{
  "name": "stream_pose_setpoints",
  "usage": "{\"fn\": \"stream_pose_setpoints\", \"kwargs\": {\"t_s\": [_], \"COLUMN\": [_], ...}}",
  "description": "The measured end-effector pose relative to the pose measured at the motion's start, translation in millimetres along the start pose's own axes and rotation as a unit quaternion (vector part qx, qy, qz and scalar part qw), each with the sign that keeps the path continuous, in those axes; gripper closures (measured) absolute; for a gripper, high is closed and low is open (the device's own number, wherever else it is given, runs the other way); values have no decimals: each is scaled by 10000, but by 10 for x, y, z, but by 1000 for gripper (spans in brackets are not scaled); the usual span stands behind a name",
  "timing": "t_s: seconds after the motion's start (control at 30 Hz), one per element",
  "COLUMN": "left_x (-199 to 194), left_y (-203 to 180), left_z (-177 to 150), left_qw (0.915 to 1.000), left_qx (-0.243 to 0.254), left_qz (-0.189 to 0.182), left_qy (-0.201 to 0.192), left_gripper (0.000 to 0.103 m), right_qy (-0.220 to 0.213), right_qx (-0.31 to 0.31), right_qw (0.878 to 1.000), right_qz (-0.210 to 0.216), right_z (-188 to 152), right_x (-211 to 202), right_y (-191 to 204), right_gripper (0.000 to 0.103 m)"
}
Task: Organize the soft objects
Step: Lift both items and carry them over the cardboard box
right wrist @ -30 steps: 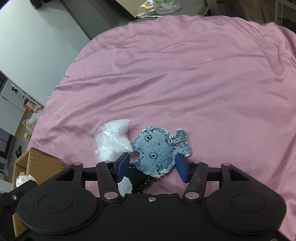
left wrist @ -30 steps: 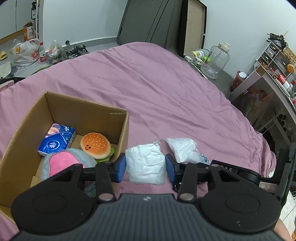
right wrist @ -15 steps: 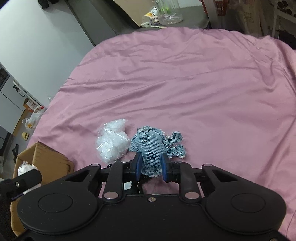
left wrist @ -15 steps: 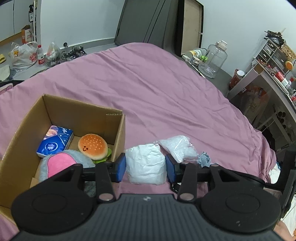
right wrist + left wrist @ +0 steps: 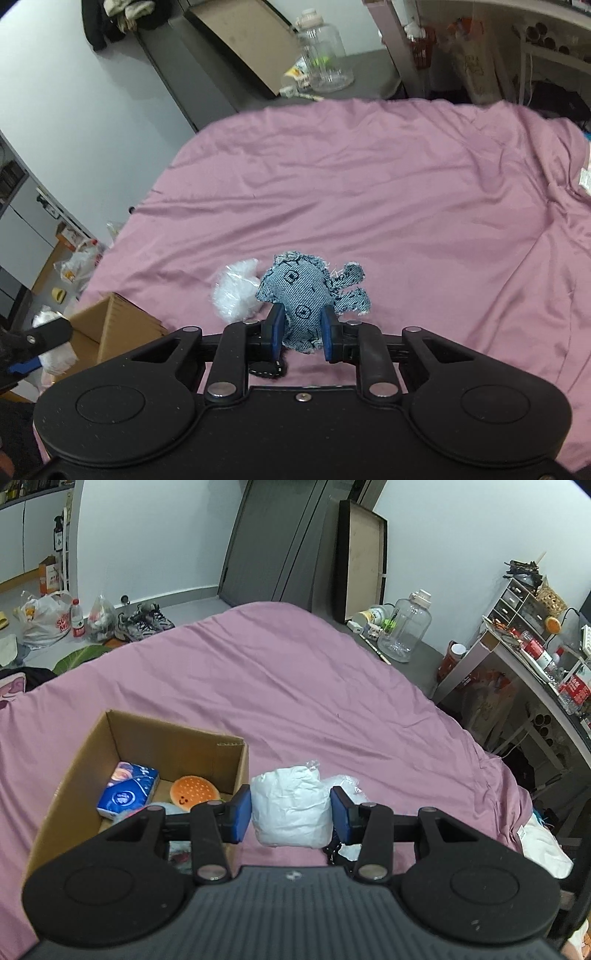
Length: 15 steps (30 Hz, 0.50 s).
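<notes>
Over one pink bed (image 5: 295, 686), each gripper's fingers pinch one soft item: white bundle (image 5: 291, 808), denim toy (image 5: 303, 295).

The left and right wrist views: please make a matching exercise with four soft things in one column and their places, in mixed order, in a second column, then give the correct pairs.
Things:
1. denim toy
2. white bundle
3. burger plush
4. clear plastic bag

Places:
A. inside the cardboard box
B. lying on the pink bedsheet
C. between the pads of the right gripper
D. between the pads of the left gripper

Pairs: 1-C, 2-D, 3-A, 4-B
</notes>
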<state>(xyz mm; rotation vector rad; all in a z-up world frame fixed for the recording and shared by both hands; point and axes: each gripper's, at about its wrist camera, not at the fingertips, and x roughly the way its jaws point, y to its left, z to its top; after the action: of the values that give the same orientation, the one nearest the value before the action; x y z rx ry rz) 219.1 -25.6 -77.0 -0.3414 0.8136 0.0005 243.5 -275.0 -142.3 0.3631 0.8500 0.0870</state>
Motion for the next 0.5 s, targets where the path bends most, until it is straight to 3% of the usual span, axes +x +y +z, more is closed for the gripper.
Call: {"fn": "stream_pose_setpoints", "kwargs": {"t_s": [0.5], "left_x": [-199], "left_y": [518], "left_z": [193], "left_qw": [9996], "left_qx": [40], "left_qz": [-275], "left_qy": [34], "left_gripper": [59], "right_qy": [-415], "right_qx": [-87], "right_qw": [9989], "right_qz": [220], "right_z": [-15], "right_x": [-480], "right_y": [309], "right_gripper": [83]}}
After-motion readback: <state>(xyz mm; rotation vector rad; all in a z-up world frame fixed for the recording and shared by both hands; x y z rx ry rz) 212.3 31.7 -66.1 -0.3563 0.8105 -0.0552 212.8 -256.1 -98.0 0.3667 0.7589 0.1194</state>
